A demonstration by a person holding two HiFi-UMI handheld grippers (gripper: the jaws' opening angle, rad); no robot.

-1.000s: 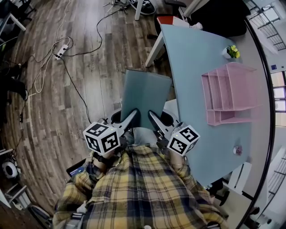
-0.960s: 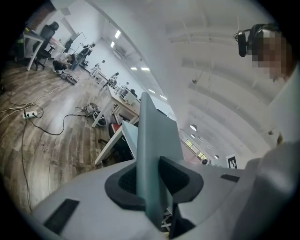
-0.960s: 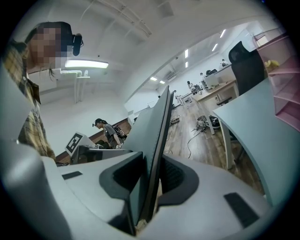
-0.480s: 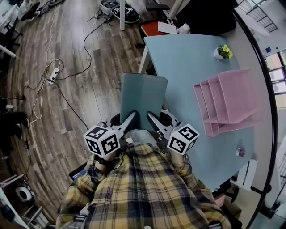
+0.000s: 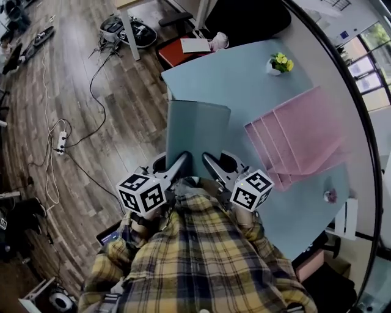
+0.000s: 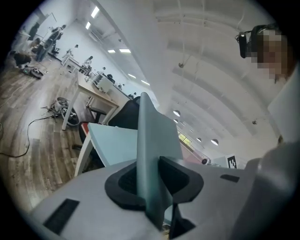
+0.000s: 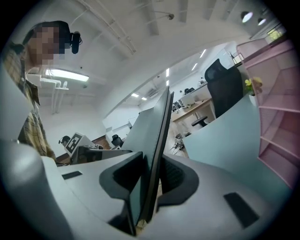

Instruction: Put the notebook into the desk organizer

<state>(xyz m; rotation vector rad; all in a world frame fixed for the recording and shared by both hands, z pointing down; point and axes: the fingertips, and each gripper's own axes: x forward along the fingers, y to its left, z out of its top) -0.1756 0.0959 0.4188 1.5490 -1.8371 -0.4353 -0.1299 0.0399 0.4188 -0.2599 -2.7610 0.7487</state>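
One notebook (image 5: 197, 131) apart from desk organizer (image 5: 299, 137)

No readable text, label, brand, number or sign anywhere in view.

A dark wood-plank floor (image 5: 91, 183) fills the left, crossed by black cables (image 5: 92, 82) and a white power strip (image 5: 60, 142). A pale blue table (image 5: 244, 85) stands to the right, with a black chair (image 5: 244, 18) behind it. Windows (image 5: 366, 46) line the far-right wall. Lights (image 6: 118, 50) glow on the white ceiling (image 6: 211, 70).
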